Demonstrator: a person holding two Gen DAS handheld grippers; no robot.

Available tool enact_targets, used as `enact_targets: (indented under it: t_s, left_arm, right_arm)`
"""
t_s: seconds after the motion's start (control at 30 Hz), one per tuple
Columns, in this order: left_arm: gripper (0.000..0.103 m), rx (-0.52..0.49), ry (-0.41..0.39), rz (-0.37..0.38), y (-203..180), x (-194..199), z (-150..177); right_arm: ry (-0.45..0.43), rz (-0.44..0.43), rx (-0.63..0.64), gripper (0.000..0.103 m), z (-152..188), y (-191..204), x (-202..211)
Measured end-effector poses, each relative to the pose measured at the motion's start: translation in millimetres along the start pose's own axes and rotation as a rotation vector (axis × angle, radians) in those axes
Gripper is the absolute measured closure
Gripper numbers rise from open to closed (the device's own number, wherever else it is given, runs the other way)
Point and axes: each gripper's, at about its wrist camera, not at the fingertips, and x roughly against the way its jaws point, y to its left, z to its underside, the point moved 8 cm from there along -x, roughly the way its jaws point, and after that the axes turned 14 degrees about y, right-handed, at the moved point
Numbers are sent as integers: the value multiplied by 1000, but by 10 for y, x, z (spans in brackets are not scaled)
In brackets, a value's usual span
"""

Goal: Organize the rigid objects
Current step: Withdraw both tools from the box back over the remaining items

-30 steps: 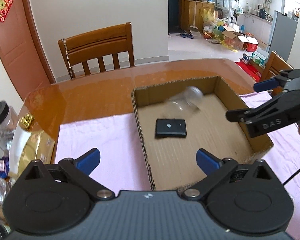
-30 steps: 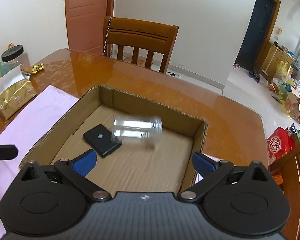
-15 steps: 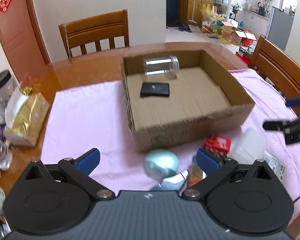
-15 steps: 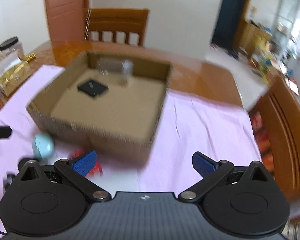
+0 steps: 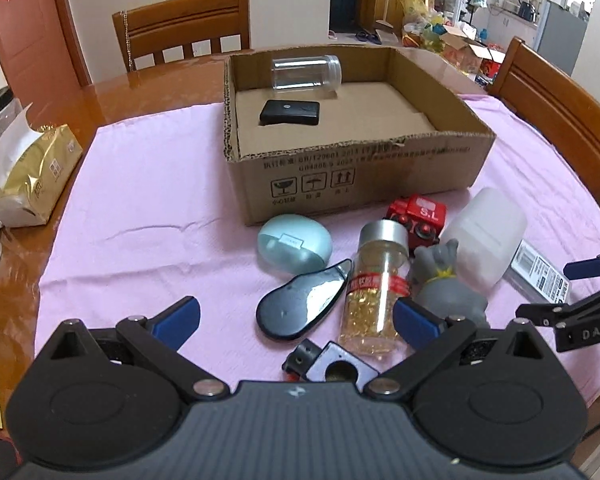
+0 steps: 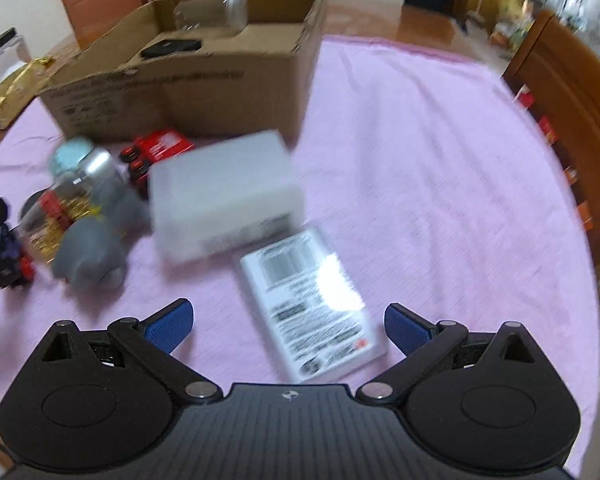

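Left gripper [image 5: 296, 318]: blue-tipped fingers spread wide, holding nothing, poised over the near end of the clutter on the pink tablecloth [image 5: 148, 200].
Right gripper [image 6: 286, 322]: fingers likewise spread and empty, above a flat white labelled packet [image 6: 312, 304] lying on the cloth; this view is motion-blurred.

Open brown cardboard box [image 5: 380, 168]: stands on the cloth at the far side. Contents: one clear plastic jar [image 5: 306, 74] on its side against the back wall; one flat black rectangular device [image 5: 290, 112] just in front of the jar.

Loose items on the cloth, in front of the box:
- pale teal oval case [image 5: 294, 244], near the box's front wall;
- glossy black teardrop-shaped object [image 5: 300, 304], just beside the teal case;
- clear bottle of golden capsules with a silver cap [image 5: 376, 288], lying down;
- red toy vehicle [image 5: 418, 216], close to the bottle's cap;
- grey soft figure [image 5: 448, 284], beside the bottle;
- translucent white plastic box [image 5: 486, 236], touching or nearly touching the grey figure;
- small black-and-silver block with a round hole [image 5: 332, 366], nearest the left gripper.

Off the cloth, left edge of the wooden table [image 5: 16, 308]: gold-wrapped tissue pack [image 5: 32, 176].
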Motion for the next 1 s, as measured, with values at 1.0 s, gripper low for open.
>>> enact_targets:
  t_s: [1.0]
  left_arm:
    - [1, 173, 117, -123, 489, -165, 662]
  right_arm:
    - [68, -75, 155, 0, 436, 424, 59]
